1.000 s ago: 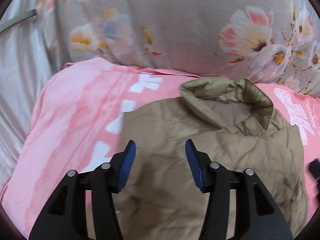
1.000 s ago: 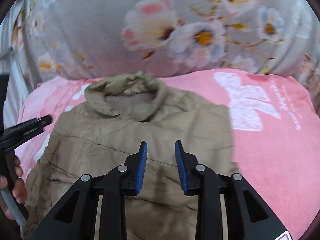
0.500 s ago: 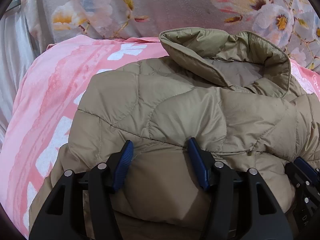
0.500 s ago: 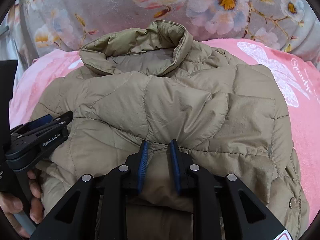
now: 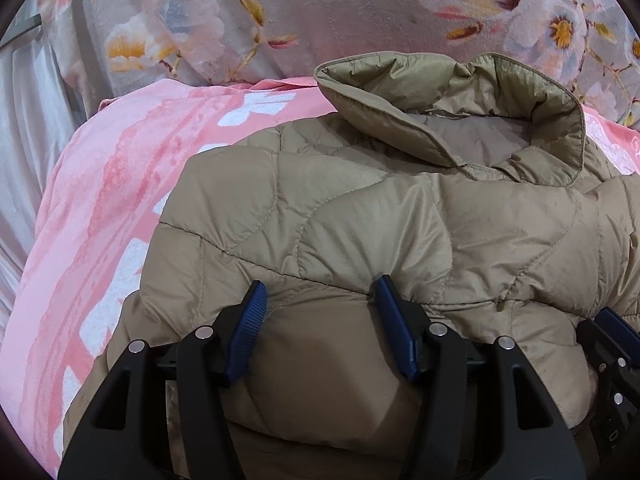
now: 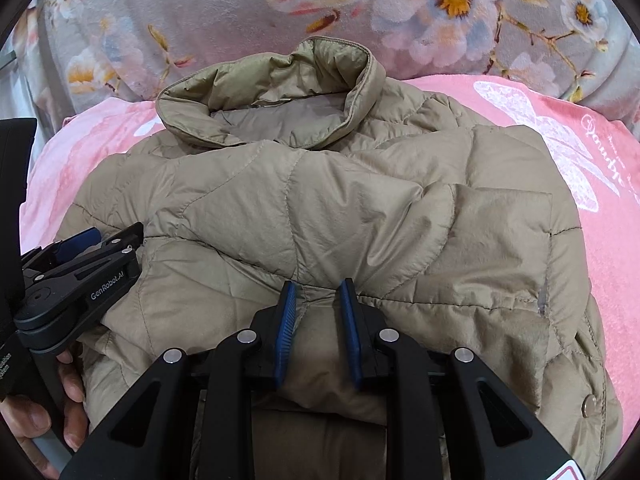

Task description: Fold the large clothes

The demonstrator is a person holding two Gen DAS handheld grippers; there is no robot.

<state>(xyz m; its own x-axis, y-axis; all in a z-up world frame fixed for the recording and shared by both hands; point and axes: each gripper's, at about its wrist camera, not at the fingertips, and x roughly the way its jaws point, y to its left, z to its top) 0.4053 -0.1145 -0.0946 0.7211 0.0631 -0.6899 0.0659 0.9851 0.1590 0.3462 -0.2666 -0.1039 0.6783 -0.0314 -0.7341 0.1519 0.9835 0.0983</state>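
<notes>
Tan quilted jacket [image 5: 360, 220] lying on a pink blanket [image 5: 100, 200], lower part doubled up over the body, folded edge running across just ahead of both tools; stand-up collar [image 5: 440, 92] at the far end, open and facing up, lining visible inside; grey floral cover [image 5: 320, 8] rising behind the collar; white butterfly print [image 6: 560, 140] on the blanket to the right of the jacket; a metal snap [image 6: 588, 403] on the near right edge of the garment.

Left gripper [image 5: 320, 284] angled down onto the near-left part of the jacket, blue fingers [image 5: 244, 332] set fairly wide, a thick puff of quilted fabric filling the space between them, tips tucked under the folded edge; gripping the jacket.

Right gripper [image 6: 319, 285] angled down likewise, just right of the left one, fingers [image 6: 286, 328] much closer together, having just been closing in, a narrow ridge of the same fabric pinched between them; also gripping the jacket.

From the right wrist view, a hand [image 6: 40, 412] wrapped round the left tool's handle at the lower left, the tool's side touching the garment.
</notes>
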